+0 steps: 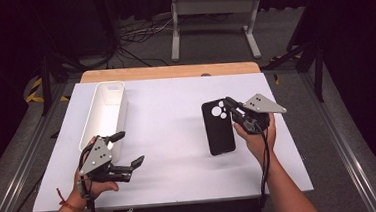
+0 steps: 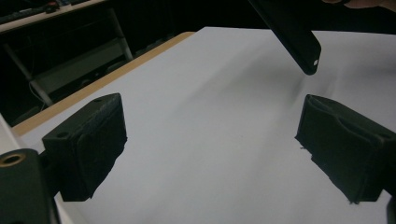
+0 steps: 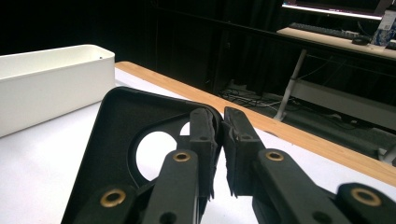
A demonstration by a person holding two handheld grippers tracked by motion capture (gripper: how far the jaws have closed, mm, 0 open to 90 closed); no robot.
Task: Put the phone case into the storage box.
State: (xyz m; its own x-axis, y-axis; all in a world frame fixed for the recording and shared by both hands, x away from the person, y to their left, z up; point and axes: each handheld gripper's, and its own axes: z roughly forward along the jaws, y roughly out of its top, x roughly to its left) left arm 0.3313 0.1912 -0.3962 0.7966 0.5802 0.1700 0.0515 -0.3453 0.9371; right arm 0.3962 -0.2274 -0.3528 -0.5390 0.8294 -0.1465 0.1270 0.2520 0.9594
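Carrying step: right gripper (image 1: 232,108) jaws pinching phone case (image 1: 218,127) edge above desk (image 1: 173,137). Left gripper (image 1: 124,150) jaws spread, idle. Next, probably over to white bin (image 1: 107,111), keeping the pinch firm.

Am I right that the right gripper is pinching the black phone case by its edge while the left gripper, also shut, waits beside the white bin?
Not quite: the left gripper is open, its jaws wide apart in the left gripper view. The rest holds: the right gripper pinches the black phone case by its edge, and the left waits beside the white bin.
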